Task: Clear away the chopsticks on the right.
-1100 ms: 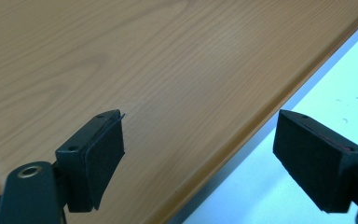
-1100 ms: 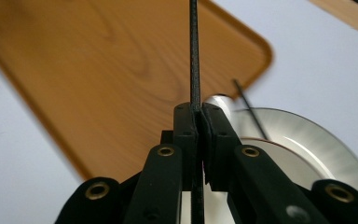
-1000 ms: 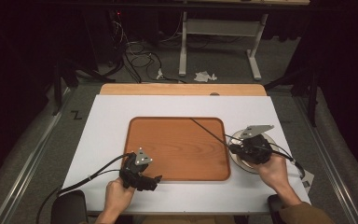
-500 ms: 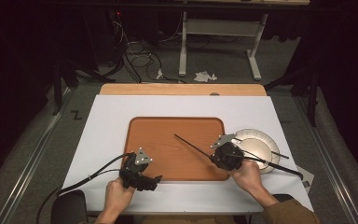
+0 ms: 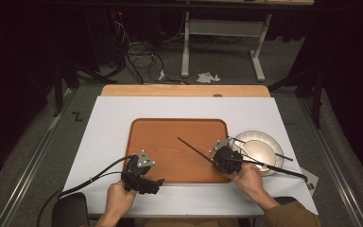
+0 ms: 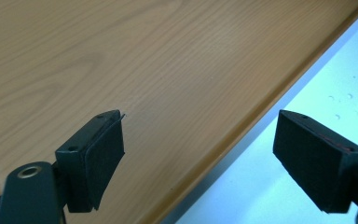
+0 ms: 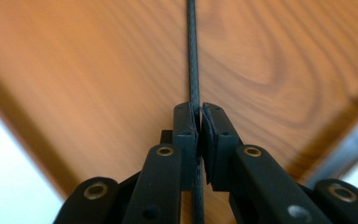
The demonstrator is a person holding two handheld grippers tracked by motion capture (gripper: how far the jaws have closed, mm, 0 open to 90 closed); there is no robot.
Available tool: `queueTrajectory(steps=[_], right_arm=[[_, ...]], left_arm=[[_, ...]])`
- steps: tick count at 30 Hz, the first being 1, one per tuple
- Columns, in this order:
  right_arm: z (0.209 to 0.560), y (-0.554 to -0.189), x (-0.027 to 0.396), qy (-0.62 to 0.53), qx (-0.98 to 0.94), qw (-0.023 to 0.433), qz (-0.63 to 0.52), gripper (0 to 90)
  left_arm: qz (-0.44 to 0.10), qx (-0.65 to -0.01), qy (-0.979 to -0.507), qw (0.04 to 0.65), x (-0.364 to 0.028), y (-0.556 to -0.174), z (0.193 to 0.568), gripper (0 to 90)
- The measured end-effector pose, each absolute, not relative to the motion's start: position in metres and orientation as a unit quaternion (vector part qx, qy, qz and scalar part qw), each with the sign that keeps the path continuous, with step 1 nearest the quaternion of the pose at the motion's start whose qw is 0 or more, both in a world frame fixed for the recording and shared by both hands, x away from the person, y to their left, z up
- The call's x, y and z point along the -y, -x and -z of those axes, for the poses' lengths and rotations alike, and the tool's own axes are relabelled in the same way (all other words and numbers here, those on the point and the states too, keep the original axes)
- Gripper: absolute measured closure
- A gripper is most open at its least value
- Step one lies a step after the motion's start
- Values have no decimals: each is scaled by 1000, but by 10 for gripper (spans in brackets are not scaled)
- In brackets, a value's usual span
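A: Nearest us, what is each hand doing?

B: The left gripper (image 5: pixel 157 181) sits at the wooden tray's (image 5: pixel 170 137) near edge, fingers (image 6: pixel 98 158) spread wide with nothing between them.

A: And the other?

B: The right gripper (image 7: pixel 198 122) has its fingers pinching a thin black stick (image 5: pixel 194 148); they have just been easing slightly apart. The stick slants out low over the tray.

A: Farther off?

B: A pale plate (image 5: pixel 269 142) lies on the white table (image 5: pixel 113 113), just beside the tray, with another stick across it.
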State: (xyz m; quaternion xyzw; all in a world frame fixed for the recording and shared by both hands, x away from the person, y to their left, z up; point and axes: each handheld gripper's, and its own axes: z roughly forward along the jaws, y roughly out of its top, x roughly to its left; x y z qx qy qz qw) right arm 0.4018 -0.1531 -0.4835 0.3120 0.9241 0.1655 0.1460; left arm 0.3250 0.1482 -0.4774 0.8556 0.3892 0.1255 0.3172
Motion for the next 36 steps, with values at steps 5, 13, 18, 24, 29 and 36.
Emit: queueTrajectory(steps=[5, 13, 18, 24, 29, 36], right_arm=[[484, -404, 154, -326, -917, 165, -157, 843], [484, -406, 155, -329, -915, 174, -154, 820], [479, -403, 157, -326, -914, 173, -167, 776], [464, -394, 166, -307, -911, 181, -209, 725], [451, -392, 178, -310, -902, 174, -244, 720], [441, -397, 194, -320, -893, 175, -263, 667]], left_arm=[[-123, -388, -857, 317, -147, -326, 478, 165], [-118, -390, -858, 314, -146, -327, 480, 165], [-120, -390, -857, 314, -147, -326, 480, 165], [-117, -388, -860, 311, -146, -325, 480, 166], [-121, -388, -860, 308, -147, -325, 480, 165], [-120, -390, -860, 308, -146, -326, 481, 165]])
